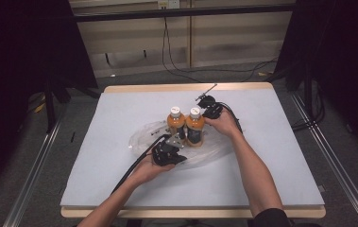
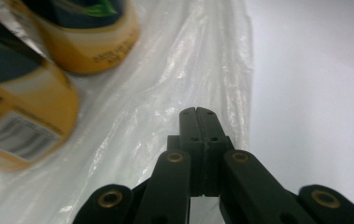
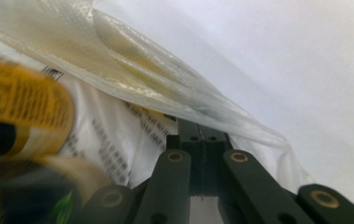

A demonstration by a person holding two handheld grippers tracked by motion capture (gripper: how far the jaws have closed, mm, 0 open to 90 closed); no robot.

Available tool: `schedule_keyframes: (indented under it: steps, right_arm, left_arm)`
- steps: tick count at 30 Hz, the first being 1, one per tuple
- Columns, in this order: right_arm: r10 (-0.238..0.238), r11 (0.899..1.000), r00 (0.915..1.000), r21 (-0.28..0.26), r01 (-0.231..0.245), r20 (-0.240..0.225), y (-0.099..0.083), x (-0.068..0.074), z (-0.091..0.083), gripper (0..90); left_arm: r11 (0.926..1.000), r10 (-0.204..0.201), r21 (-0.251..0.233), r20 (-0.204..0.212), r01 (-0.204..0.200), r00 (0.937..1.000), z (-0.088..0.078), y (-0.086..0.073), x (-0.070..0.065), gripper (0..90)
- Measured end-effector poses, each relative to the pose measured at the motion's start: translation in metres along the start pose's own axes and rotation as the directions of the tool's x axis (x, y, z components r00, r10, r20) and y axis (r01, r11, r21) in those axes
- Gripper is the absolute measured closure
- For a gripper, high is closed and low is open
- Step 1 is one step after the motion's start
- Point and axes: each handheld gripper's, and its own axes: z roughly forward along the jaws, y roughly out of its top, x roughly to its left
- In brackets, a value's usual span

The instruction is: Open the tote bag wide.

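the left gripper has its black jaws pressed together on thin, crinkled clear plastic bag. two round orange bottles with white caps stand upright on it mid-table. beyond, the right gripper pinches the bag's far edge.

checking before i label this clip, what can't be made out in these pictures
- Right gripper, right gripper view: its tips are tucked under a fold of the clear plastic bag, so whether they pinch the film is hidden.
- Left gripper, left gripper view: shut over the bag; film between the tips cannot be told.
- Two orange drink bottles: label text is too small in the high view, blurred and cut off by the edges in both gripper views.
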Motion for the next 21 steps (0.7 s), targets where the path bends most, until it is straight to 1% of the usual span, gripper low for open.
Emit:
schedule_keyframes:
  steps: [1, 2, 3, 4, 5, 6, 8, 9, 10, 11, 12, 13, 14, 15, 16, 17, 18, 19, 20, 21]
  right_arm:
    - [0.010, 1.000, 0.9999, -0.003, -0.010, 0.004, 0.002, 0.000, 0.001, 90.0]
    - [0.010, 1.000, 0.9998, -0.003, -0.010, 0.014, 0.003, 0.000, 0.002, 90.0]
    - [0.017, 1.000, 0.9995, -0.003, -0.017, 0.025, 0.005, 0.001, 0.003, 90.0]
    - [0.018, 1.000, 0.9993, -0.004, -0.018, 0.034, 0.006, 0.001, 0.004, 90.0]
    - [0.018, 1.000, 0.9987, -0.006, -0.017, 0.047, 0.008, 0.001, 0.005, 90.0]
    - [0.023, 1.000, 0.9980, -0.006, -0.022, 0.059, 0.009, 0.000, 0.005, 90.0]
    - [0.026, 1.000, 0.9961, -0.018, -0.024, 0.084, 0.011, -0.002, 0.007, 90.0]
    - [0.038, 0.999, 0.9950, -0.019, -0.036, 0.092, 0.012, -0.002, 0.007, 90.0]
    - [0.042, 0.999, 0.9941, -0.028, -0.040, 0.100, 0.012, -0.003, 0.008, 90.0]
    - [0.044, 0.999, 0.9925, -0.035, -0.040, 0.114, 0.013, -0.004, 0.009, 90.0]
    - [0.051, 0.998, 0.9896, -0.030, -0.047, 0.134, 0.014, -0.004, 0.009, 90.0]
    - [0.039, 0.999, 0.9846, -0.027, -0.035, 0.171, 0.015, -0.003, 0.009, 90.0]
    - [0.030, 0.999, 0.9818, -0.020, -0.027, 0.187, 0.016, -0.002, 0.009, 90.0]
    - [0.030, 1.000, 0.9792, -0.009, -0.029, 0.200, 0.017, 0.000, 0.009, 90.0]
    - [0.020, 1.000, 0.9776, -0.005, -0.020, 0.209, 0.018, 0.001, 0.009, 90.0]
    - [0.019, 1.000, 0.9806, 0.004, -0.020, 0.195, 0.018, 0.003, 0.008, 90.0]
    - [0.013, 1.000, 0.9839, -0.005, -0.013, 0.178, 0.017, 0.004, 0.007, 90.0]
    - [0.012, 1.000, 0.9865, -0.017, -0.009, 0.163, 0.017, 0.005, 0.005, 90.0]
    - [0.015, 0.999, 0.9898, -0.037, -0.010, 0.142, 0.016, 0.007, 0.002, 90.0]
    - [0.026, 0.997, 0.9934, -0.071, -0.018, 0.112, 0.014, 0.010, -0.004, 90.0]
  left_arm:
    - [0.9999, 0.005, -0.016, 0.010, -0.005, 0.9999, 0.000, -0.002, -0.001, 90.0]
    - [0.9998, 0.009, -0.019, 0.011, -0.008, 0.9999, 0.000, -0.003, -0.003, 90.0]
    - [0.9999, 0.012, -0.008, 0.016, -0.012, 0.9998, -0.001, -0.003, -0.005, 90.0]
    - [0.9999, 0.012, -0.010, 0.030, -0.011, 0.9995, -0.002, -0.004, -0.006, 90.0]
    - [0.9998, 0.012, -0.016, 0.027, -0.012, 0.9996, -0.002, -0.005, -0.008, 90.0]
    - [0.9997, 0.010, -0.024, 0.043, -0.009, 0.9990, -0.003, -0.007, -0.009, 90.0]
    - [0.9997, 0.018, -0.019, 0.050, -0.017, 0.9986, -0.005, -0.010, -0.011, 90.0]
    - [0.9996, 0.024, -0.018, 0.067, -0.023, 0.9974, -0.006, -0.011, -0.012, 90.0]
    - [0.9996, 0.019, -0.024, 0.067, -0.017, 0.9976, -0.007, -0.012, -0.014, 90.0]
    - [0.9994, 0.027, -0.025, 0.067, -0.025, 0.9974, -0.008, -0.013, -0.016, 90.0]
    - [0.9995, 0.031, -0.010, 0.082, -0.031, 0.9961, -0.009, -0.013, -0.015, 90.0]
    - [0.9997, 0.024, -0.013, 0.084, -0.023, 0.9962, -0.009, -0.014, -0.016, 90.0]
    - [0.9997, 0.022, -0.013, 0.095, -0.020, 0.9953, -0.010, -0.014, -0.015, 90.0]
    - [0.9997, 0.014, -0.021, 0.087, -0.012, 0.9961, -0.010, -0.015, -0.016, 90.0]
    - [0.9998, 0.009, -0.016, 0.090, -0.008, 0.9959, -0.011, -0.016, -0.014, 90.0]
    - [0.9999, -0.005, -0.013, 0.097, 0.006, 0.9953, -0.013, -0.016, -0.013, 90.0]
    - [0.9982, -0.019, -0.054, 0.110, 0.025, 0.9937, -0.012, -0.019, -0.012, 90.0]
    - [0.9960, -0.031, -0.080, 0.119, 0.041, 0.9924, -0.013, -0.020, -0.011, 90.0]
    - [0.9932, -0.037, -0.105, 0.108, 0.049, 0.9934, -0.017, -0.021, -0.011, 90.0]
    - [0.9892, -0.041, -0.136, 0.101, 0.055, 0.9941, -0.019, -0.021, -0.011, 89.3]
